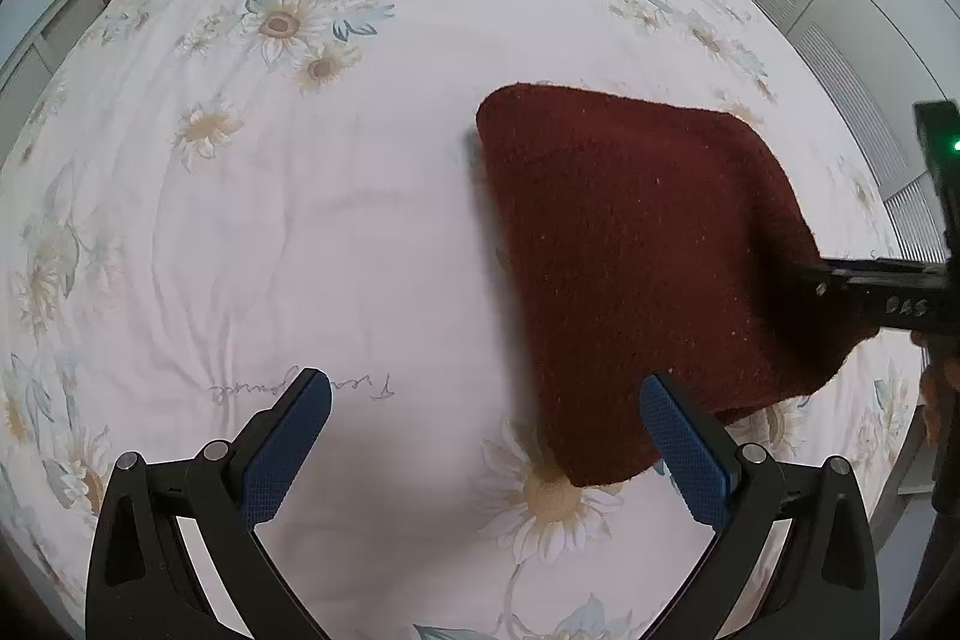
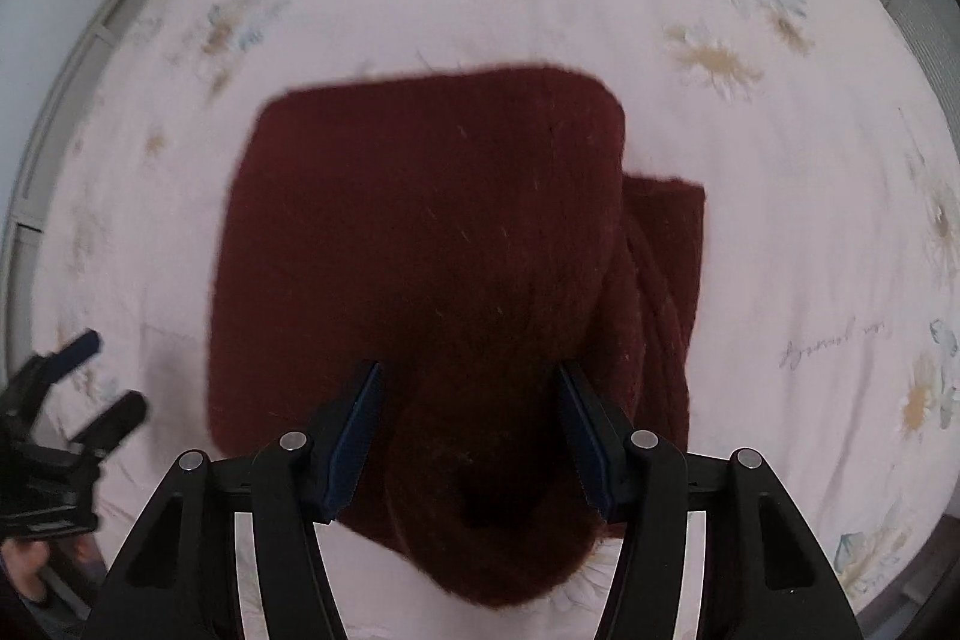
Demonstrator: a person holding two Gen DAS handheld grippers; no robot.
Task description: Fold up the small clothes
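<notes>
On floral bedsheet [image 1: 240, 220], your right gripper [image 2: 468, 430] pinches folded maroon knit [image 2: 420, 232] to shift it, w/ left gripper [image 1: 486, 436] wide, empty.

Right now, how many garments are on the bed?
1: a dark red knit folded on the floral sheet, its near edge bunched between the right gripper's pads. Anything underneath it would be hidden.

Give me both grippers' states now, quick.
Left gripper: open, holding nothing.
Right gripper: dark red knit garment bunched between its jaws; grip cannot be told.
</notes>
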